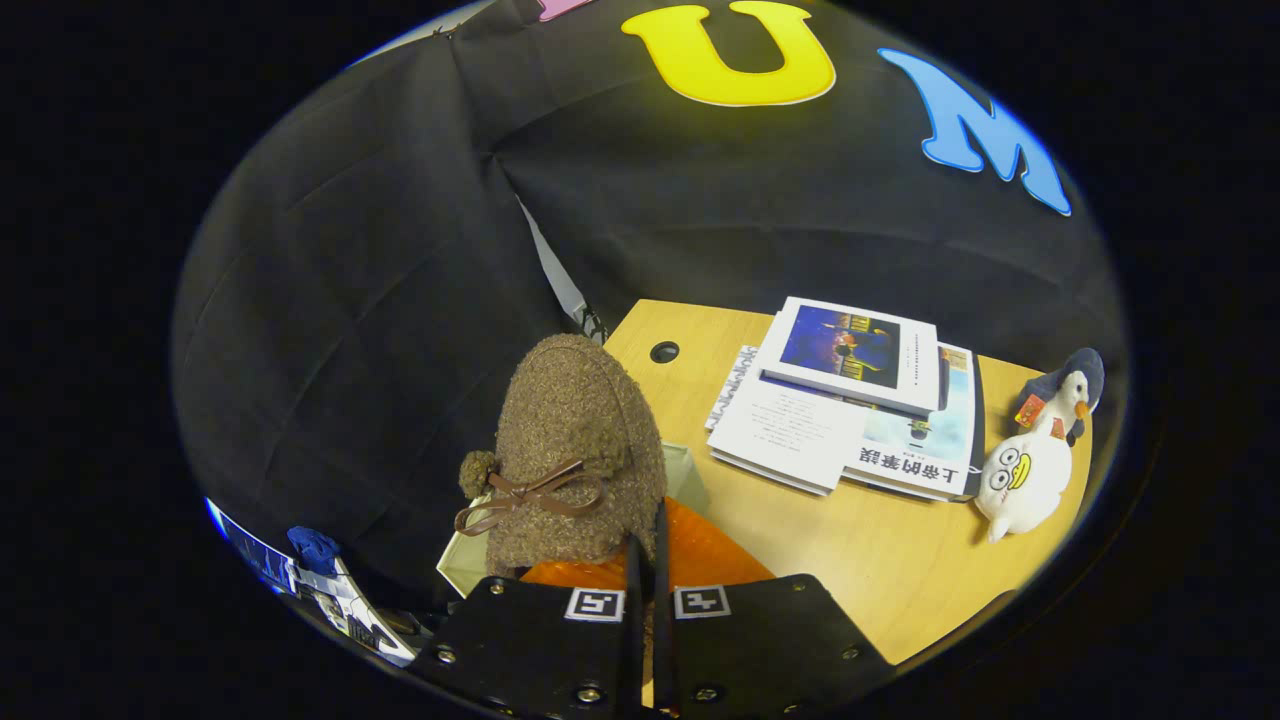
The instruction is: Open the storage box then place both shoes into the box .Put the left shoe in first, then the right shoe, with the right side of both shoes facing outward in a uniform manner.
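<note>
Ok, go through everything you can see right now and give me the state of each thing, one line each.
gripper: fingers closed together, pinching the shoe's heel edge
brown fuzzy shoe: held up off the desk, toe pointing away from the fingers, bow tied
storage box: below the shoe, mostly hidden, open or shut not clear
books: closed, stacked flat on the desk
plush penguins: lying on the desk beside the books
desk: wooden top

The single camera rides on the gripper [646,560], looking forward and downward along its nearly closed fingers. It sits very close to a brown shoe [575,455], held just ahead at 12 o'clock. The wooden table [880,560] spreads toward 2 o'clock, with stacked books [850,410] farther off there.
</note>
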Tool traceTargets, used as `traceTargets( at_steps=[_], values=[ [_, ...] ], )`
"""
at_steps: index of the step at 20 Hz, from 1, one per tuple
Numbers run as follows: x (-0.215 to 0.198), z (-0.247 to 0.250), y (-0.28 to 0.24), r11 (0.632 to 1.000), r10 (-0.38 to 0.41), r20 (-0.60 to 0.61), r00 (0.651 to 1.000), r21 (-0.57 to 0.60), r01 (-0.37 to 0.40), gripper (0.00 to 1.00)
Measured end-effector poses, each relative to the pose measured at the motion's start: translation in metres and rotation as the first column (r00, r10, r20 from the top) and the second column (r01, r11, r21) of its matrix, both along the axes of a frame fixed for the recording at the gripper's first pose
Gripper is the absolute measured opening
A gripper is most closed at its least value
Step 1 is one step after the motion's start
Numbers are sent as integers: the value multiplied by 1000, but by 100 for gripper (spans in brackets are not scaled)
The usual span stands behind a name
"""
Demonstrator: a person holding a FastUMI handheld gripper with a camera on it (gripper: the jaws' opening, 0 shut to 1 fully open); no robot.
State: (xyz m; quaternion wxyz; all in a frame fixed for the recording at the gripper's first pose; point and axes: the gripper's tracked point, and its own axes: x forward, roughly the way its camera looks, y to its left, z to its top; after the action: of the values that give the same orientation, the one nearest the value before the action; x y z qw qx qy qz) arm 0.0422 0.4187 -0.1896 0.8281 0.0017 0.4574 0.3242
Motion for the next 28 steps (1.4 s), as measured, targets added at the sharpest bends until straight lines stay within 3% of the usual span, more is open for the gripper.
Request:
traceTargets(
  at_steps=[9,18,19,21,25,28],
  values=[
    [-32,-36,64,997,62,-67,996,-45,-65,4],
    [-46,-52,90,996,77,-115,990,-41,-82,5],
    [-51,-52,94,996,85,-130,988,-26,-89,10],
    [-54,-58,95,995,95,-135,986,-7,-97,34],
    [-40,-38,84,997,77,-59,995,16,-76,97],
    [-29,-8,65,997,56,30,998,44,-57,98]
  ],
)
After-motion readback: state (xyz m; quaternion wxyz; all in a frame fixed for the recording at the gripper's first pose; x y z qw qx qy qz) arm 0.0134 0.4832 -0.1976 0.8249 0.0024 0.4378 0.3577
